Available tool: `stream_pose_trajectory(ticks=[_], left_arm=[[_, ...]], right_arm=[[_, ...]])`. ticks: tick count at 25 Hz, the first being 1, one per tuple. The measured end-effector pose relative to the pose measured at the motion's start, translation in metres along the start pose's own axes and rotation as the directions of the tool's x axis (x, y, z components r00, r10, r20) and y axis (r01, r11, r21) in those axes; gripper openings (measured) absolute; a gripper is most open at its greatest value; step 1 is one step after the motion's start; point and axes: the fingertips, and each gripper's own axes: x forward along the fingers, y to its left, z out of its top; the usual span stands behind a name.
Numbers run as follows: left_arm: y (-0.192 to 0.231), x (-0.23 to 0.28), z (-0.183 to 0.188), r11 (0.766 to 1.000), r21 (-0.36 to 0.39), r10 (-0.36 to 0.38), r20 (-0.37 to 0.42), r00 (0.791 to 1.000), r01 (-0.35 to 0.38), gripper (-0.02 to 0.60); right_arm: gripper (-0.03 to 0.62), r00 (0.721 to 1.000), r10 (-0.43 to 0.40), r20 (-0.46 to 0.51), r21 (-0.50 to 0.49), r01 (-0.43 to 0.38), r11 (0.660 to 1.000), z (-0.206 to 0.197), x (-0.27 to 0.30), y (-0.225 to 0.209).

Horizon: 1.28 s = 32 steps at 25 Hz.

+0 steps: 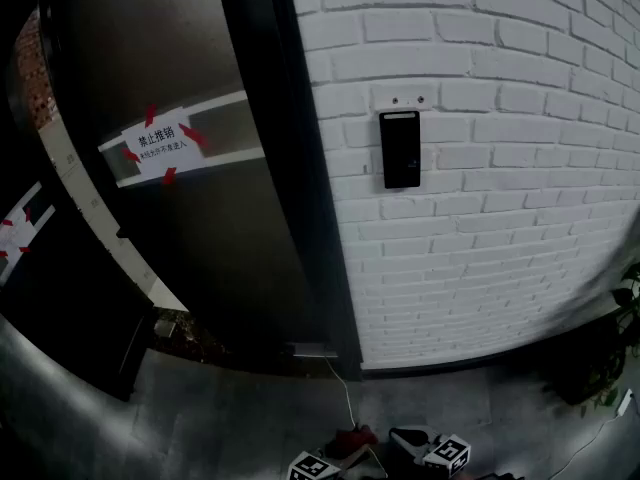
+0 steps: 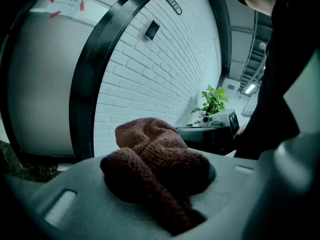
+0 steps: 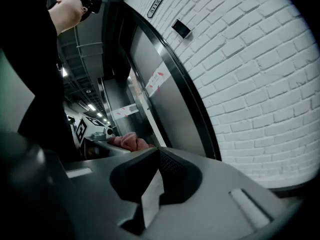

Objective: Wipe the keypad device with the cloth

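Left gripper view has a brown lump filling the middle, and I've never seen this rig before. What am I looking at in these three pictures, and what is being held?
There is no robot here: a person holds a two-jaw claw in each hand. The head view comes from a camera on the person's head. It shows a white brick wall with the keypad device mounted on it, to the right of a dark door that carries a taped paper sign. Both claws barely show at that view's bottom edge. The other two pictures come from cameras riding on the claws, each looking along its own jaws. The brown lump is the cloth, clamped in the left claw. The right claw is shut with nothing in it. The keypad looks small and far off in both claw views, so wiping has not begun.
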Motion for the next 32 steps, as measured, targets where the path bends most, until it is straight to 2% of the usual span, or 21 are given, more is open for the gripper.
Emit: stream_pose_trajectory(ticks=[4,8,15,18,21,23,24,25,27,29,32], left_arm=[[0.012,0.048,0.059,0.999,0.048,-0.007,0.042,0.999,0.005,0.132],[0.019,0.084,0.107,0.993,0.115,-0.033,0.067,0.997,0.025,0.132],[0.057,0.113,0.170,0.985,0.172,0.000,0.124,0.992,-0.021,0.132],[0.074,0.105,0.217,0.958,0.285,-0.013,0.149,0.989,-0.030,0.132],[0.081,0.091,0.279,0.904,0.422,-0.021,0.192,0.981,-0.063,0.132],[0.080,0.078,0.327,0.855,0.510,-0.030,0.231,0.973,-0.095,0.133],[0.076,0.070,0.354,0.817,0.565,-0.040,0.251,0.967,-0.113,0.133],[0.069,0.062,0.385,0.768,0.626,-0.054,0.273,0.961,-0.135,0.133],[0.047,0.044,0.454,0.641,0.743,-0.092,0.324,0.942,-0.193,0.132],[0.025,0.030,0.521,0.511,0.819,-0.104,0.359,0.928,-0.260,0.132],[0.007,0.016,0.601,0.332,0.858,-0.020,0.421,0.907,-0.391,0.132]], right_arm=[[0.000,0.999,-0.026,0.030,-0.034,0.027,0.999,0.039,-0.003,-0.060],[0.000,0.998,-0.013,0.056,-0.066,0.017,0.998,0.083,0.003,-0.102],[0.000,0.997,-0.016,0.082,-0.107,0.024,0.994,0.130,0.015,-0.162],[0.000,0.997,-0.019,0.071,-0.120,0.028,0.992,0.140,0.023,-0.166],[0.000,0.997,-0.034,0.073,-0.129,0.043,0.991,0.149,0.032,-0.170],[0.000,0.993,-0.054,0.108,-0.129,0.068,0.989,0.161,0.041,-0.175],[0.000,0.990,-0.063,0.127,-0.127,0.079,0.989,0.167,0.045,-0.175],[0.000,0.987,-0.069,0.142,-0.121,0.087,0.989,0.172,0.048,-0.175],[0.000,0.985,-0.077,0.156,-0.113,0.095,0.989,0.174,0.053,-0.174],[0.000,0.983,-0.082,0.162,-0.107,0.101,0.989,0.172,0.056,-0.175],[0.000,0.978,-0.104,0.180,-0.076,0.119,0.990,0.169,0.051,-0.177]])
